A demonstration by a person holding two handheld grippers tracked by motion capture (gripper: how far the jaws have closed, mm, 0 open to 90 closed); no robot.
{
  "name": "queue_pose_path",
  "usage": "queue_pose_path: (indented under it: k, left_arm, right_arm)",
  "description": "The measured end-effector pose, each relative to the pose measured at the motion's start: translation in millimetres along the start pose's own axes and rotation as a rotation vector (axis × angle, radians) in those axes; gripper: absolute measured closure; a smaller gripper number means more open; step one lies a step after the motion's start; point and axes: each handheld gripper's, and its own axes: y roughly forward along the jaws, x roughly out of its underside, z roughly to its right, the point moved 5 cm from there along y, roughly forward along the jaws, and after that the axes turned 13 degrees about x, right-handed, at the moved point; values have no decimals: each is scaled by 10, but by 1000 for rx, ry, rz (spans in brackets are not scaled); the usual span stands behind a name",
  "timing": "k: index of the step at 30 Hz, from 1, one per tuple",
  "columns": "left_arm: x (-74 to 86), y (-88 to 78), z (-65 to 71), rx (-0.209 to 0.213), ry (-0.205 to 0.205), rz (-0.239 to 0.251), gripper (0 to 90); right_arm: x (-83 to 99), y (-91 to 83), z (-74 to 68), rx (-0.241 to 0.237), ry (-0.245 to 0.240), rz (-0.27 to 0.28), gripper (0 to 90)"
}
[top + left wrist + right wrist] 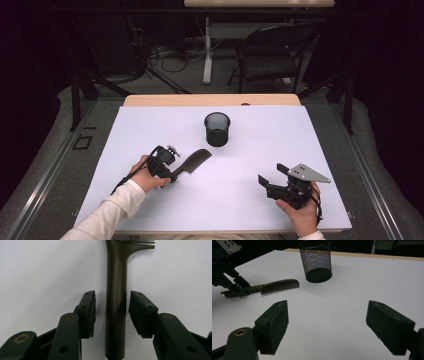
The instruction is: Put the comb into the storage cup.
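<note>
At seven o'clock on the white surface (150,125), the left hand-held gripper (111,312) straddles the comb (192,162) handle, pads not yet touching. Light, stiff, slick plastic: grip mid-handle. Right hand-held gripper (268,176) gapes empty.

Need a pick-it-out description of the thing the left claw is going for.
On the white table, just near-left of the black mesh cup standing mid-table, lies a dark comb. Its handle points toward the person's left hand, and the left claw straddles that handle with gaps on both sides. It is the one flat, long thing with fine teeth; the cup is upright and round.
</note>
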Motion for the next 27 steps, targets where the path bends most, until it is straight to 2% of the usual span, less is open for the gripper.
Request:
queue_pose_path:
  k: [15,27]
  left_arm:
    - [6,28,45,-12,18,-30,682]
    - [4,33,47,-6,11,-29,712]
  right_arm:
    - [7,5,3,0,-3,-4,183]
    - [8,8,4,-2,-2,-2,184]
